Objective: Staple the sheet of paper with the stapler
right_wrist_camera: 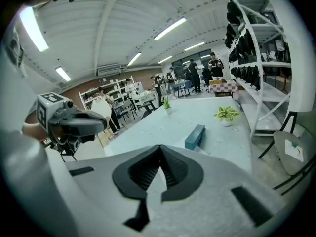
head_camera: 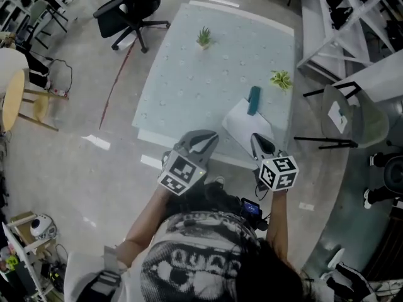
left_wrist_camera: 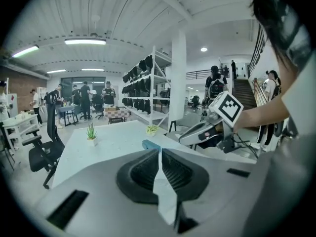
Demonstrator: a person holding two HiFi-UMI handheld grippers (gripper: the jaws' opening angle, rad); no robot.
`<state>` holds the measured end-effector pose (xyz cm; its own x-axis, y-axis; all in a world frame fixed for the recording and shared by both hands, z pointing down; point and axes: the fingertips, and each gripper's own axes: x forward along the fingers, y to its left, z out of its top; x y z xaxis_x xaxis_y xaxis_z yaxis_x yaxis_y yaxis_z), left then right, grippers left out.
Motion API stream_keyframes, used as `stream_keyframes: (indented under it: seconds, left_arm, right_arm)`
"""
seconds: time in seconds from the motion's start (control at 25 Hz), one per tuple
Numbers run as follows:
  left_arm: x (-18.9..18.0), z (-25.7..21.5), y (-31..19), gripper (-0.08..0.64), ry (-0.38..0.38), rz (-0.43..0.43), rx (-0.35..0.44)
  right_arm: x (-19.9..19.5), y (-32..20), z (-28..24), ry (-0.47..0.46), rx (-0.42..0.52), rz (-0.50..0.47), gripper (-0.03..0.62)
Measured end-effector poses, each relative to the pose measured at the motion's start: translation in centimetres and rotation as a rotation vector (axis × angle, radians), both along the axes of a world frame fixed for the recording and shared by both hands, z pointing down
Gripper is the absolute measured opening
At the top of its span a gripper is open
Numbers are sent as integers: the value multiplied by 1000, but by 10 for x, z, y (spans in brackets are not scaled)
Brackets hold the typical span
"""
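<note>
A teal stapler (head_camera: 254,99) lies on the pale table (head_camera: 189,87) near its right front corner, its near end resting on a white sheet of paper (head_camera: 242,126). Both grippers hover off the table's front edge, short of the paper. My left gripper (head_camera: 204,134) is shut with nothing between its pads; in the left gripper view (left_wrist_camera: 159,149) its tips meet just below the stapler (left_wrist_camera: 149,144). My right gripper (head_camera: 257,138) is shut and empty too. The right gripper view shows its closed tips (right_wrist_camera: 159,147) pointing toward the stapler (right_wrist_camera: 195,136).
Two small potted plants (head_camera: 204,38) (head_camera: 281,78) stand on the table. A black office chair (head_camera: 129,11) is at the far left corner, white shelving (head_camera: 340,17) and a round side table (head_camera: 343,115) at the right. People stand far back in the room.
</note>
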<state>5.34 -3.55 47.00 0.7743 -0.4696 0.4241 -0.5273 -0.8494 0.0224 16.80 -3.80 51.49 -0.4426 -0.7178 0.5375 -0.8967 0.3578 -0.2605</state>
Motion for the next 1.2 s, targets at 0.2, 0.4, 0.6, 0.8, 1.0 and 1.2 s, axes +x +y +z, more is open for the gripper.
stream_keyframes:
  seconds: [0.2,0.4,0.6,0.8,1.0,1.2]
  left_arm:
    - [4,-5,43,17,0,-56,-3]
    - [6,-5,82,17,2,-101,-11]
    - [15,-6,109,17,12,-117,-12]
    - [27,-11,130,17,9,-102,8]
    - [30,-15,142,17,6,-93,20]
    - [28,-20,150,17,15,-96,23]
  right_arm:
    - [-3,43,-25,-51,82,-27,-11]
    - [-2,80,-44,-71,160,-54,-9]
    - [2,110,-56,-63,236,-77,-6]
    - [7,131,-66,-58,306,-85,-6]
    - [8,144,-71,-39,364,-92,-8]
    - [5,152,-74,-31,379,-106,-8]
